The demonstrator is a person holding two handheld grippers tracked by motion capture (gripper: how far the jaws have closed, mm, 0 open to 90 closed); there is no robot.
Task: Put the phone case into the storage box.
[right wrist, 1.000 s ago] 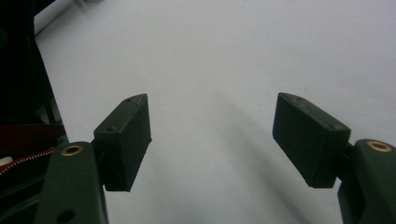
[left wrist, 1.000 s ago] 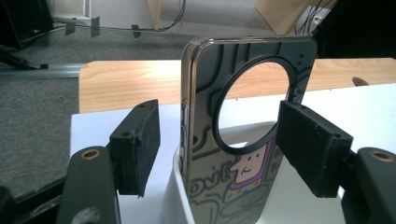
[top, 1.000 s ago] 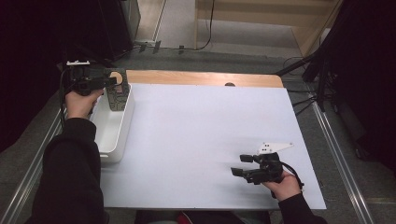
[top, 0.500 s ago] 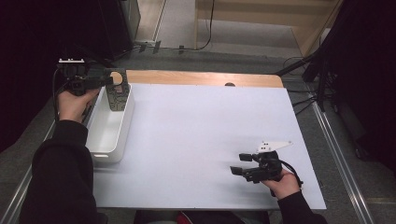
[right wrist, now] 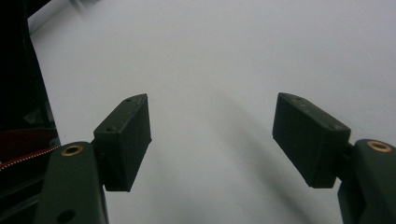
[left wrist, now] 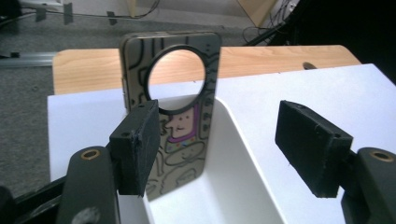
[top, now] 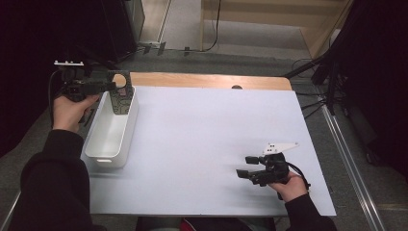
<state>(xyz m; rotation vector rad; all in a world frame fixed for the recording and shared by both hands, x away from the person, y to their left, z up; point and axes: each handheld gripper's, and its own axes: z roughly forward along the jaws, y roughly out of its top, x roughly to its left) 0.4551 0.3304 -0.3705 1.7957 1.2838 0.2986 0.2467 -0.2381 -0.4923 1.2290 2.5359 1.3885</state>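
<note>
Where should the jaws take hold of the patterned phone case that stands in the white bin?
Probably the phone case by its two faces at the top edge, coming from above: it leans upright against the white bin's far wall, and its top with the round hole rises above the rim.

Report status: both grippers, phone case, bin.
Left gripper open beside phone case. Case upright, leaning in white bin. Right gripper open, empty. Nothing in the way.

Phone case [left wrist: 173,116] upright in bin [top: 103,144], table's left
</note>
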